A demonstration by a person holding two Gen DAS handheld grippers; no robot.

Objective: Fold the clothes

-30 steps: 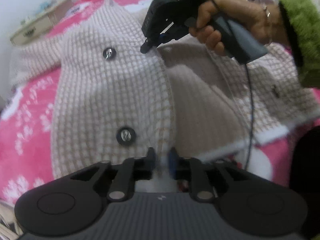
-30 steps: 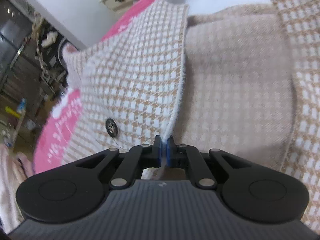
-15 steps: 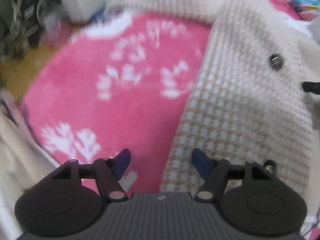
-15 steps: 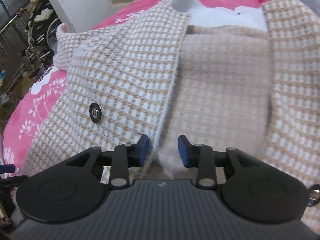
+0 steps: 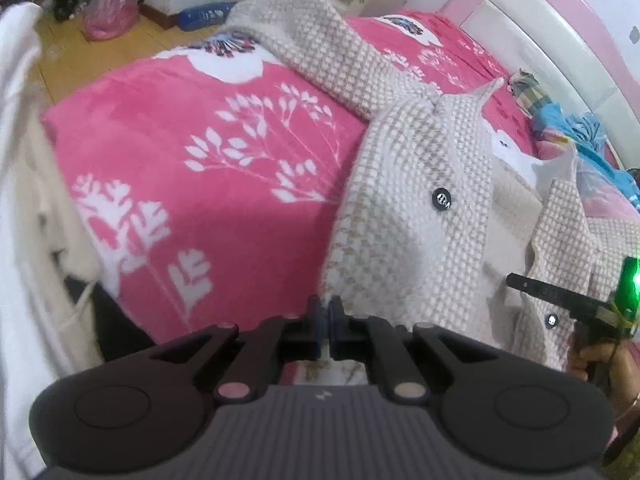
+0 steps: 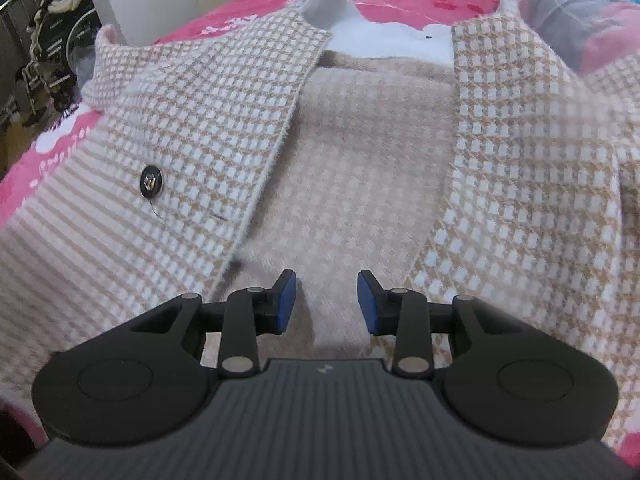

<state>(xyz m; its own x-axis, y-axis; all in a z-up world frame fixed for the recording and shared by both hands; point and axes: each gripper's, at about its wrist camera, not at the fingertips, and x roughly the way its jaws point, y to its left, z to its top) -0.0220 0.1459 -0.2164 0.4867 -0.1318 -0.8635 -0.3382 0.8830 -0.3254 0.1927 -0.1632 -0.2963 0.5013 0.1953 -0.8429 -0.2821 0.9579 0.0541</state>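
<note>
Looking along my left gripper, I see its jaws closed together on the lower corner of the checked jacket, at the hem of the front panel that carries the dark button; I judge that the cloth is pinched there, because the edge of the panel runs straight into the pads. The jacket lies open on the pink bedspread, with its long axis running from the hem near me up toward the collar and the headboard. One sleeve stretches away toward the far left corner of the bed. My right gripper has its jaws apart with nothing between them, and it hangs above the plain lining in the middle of the open jacket, between the two front panels. So the left hand is at the outer edge of the left panel, and the centre line of the jacket lies to its right. I think the coming move depends on this: the held corner must travel across toward the middle, over the lining. The right gripper is free to take the other panel, which lies just beside it.
</note>
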